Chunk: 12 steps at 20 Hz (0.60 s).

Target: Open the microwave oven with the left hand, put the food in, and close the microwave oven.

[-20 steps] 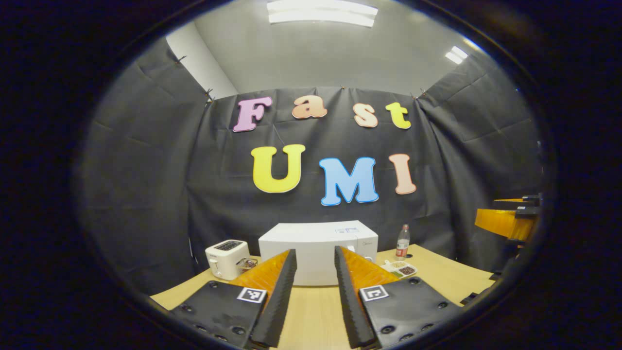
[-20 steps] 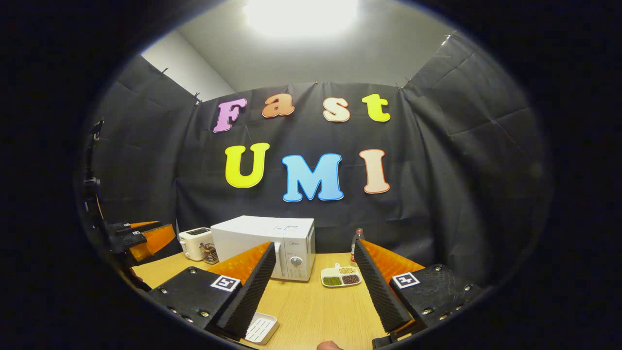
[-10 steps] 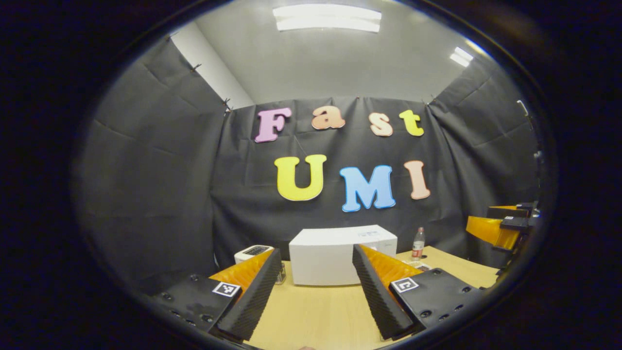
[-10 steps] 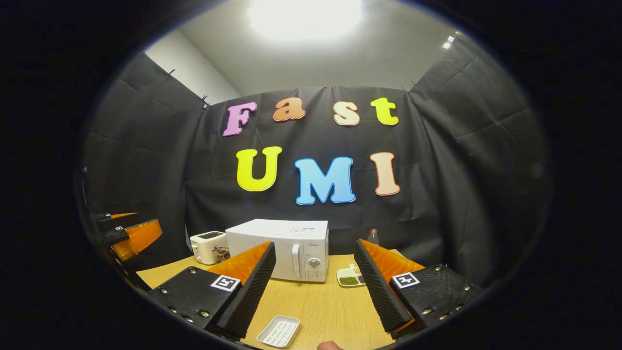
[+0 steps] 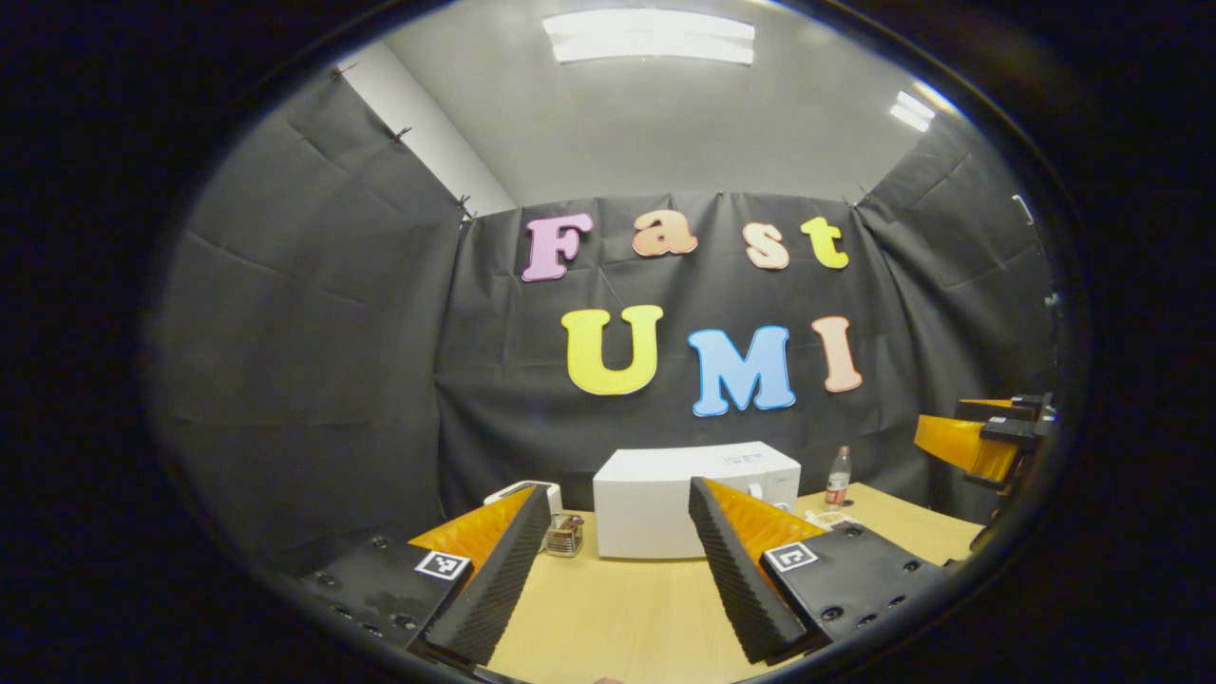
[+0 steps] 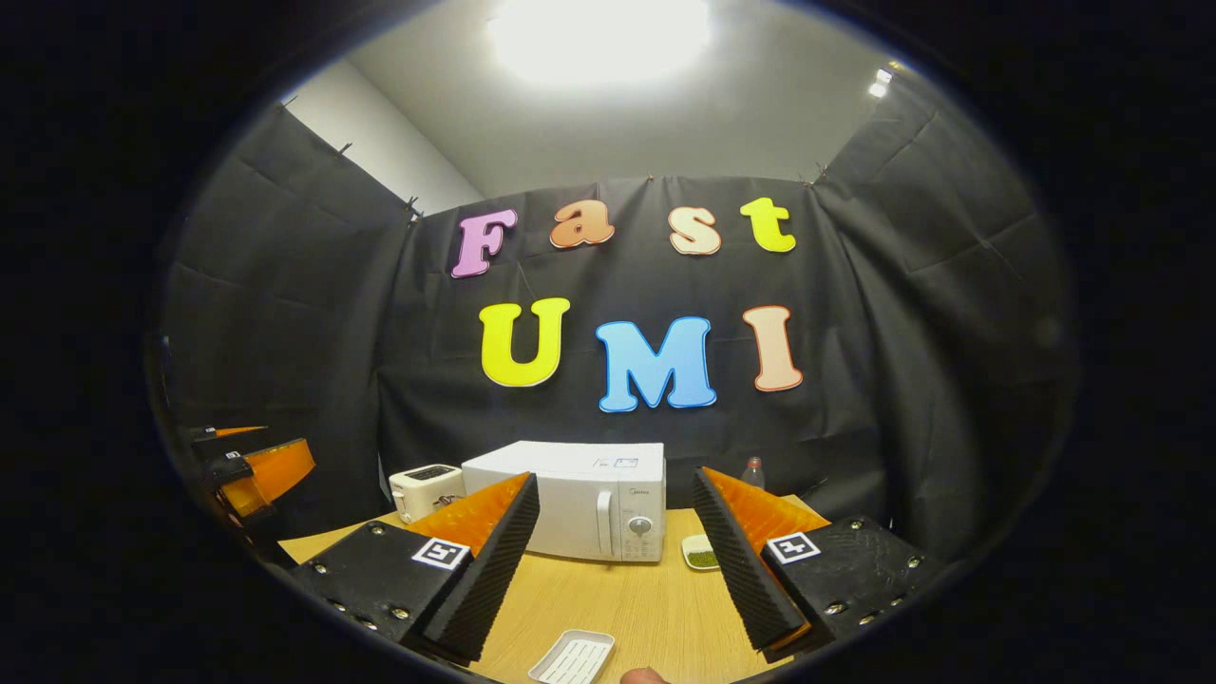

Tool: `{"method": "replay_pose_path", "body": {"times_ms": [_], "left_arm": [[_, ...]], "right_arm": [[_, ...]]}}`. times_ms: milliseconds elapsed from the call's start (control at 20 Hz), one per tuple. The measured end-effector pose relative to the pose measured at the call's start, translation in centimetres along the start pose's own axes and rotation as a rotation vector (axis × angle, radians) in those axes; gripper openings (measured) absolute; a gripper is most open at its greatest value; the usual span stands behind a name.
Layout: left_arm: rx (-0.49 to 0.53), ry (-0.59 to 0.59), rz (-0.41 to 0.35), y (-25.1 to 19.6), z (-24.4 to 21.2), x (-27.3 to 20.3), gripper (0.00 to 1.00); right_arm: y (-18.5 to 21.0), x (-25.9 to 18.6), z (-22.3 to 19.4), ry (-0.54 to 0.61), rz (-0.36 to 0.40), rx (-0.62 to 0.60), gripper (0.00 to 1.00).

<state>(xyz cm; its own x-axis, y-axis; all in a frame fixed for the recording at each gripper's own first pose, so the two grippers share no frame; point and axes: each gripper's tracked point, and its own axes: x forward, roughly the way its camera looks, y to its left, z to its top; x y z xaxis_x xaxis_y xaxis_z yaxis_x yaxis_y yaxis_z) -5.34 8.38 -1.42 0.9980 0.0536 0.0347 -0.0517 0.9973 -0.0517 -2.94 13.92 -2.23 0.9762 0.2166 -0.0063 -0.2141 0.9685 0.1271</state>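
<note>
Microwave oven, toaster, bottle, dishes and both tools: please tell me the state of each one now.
Microwave oven: door closed, standing on the table.
Toaster: upright, left of the microwave.
Bottle: upright, capped.
Food dish: on the table, right of the microwave, partly hidden.
White tray: flat on the table, empty.
Left tool: open, empty.
Right tool: open, empty.

Each gripper, the left gripper (image 5: 617, 570) and the right gripper (image 6: 617, 560), has two orange wedge fingers faced with black ribbed foam, on black screwed plates bearing square black-and-white markers.
</note>
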Motion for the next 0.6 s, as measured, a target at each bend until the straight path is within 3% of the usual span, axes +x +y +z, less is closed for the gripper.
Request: {"method": "replay_pose_path", "body": {"times_ms": [100, 300, 550, 600], "left_arm": [[-0.002, -0.004, -0.005, 0.0, -0.1, -0.2, 1.0], [0.0, -0.009, -0.013, 0.1, 0.1, -0.4, 0.97], [0.014, -0.013, -0.021, 0.2, 0.3, -0.5, 1.0], [0.019, -0.02, -0.022, 0.4, 0.6, -0.6, 0.97]], "right_arm": [[0.2, 0.1, 0.0, -0.002, -0.001, -0.004, 0.98], [1.0, 0.1, 0.4, -0.017, 0.009, 0.002, 0.98], [1.2, 0.2, 1.0, -0.031, 0.013, -0.003, 0.98], [1.2, 0.2, 1.0, -0.03, 0.014, 0.0, 0.98]]}}
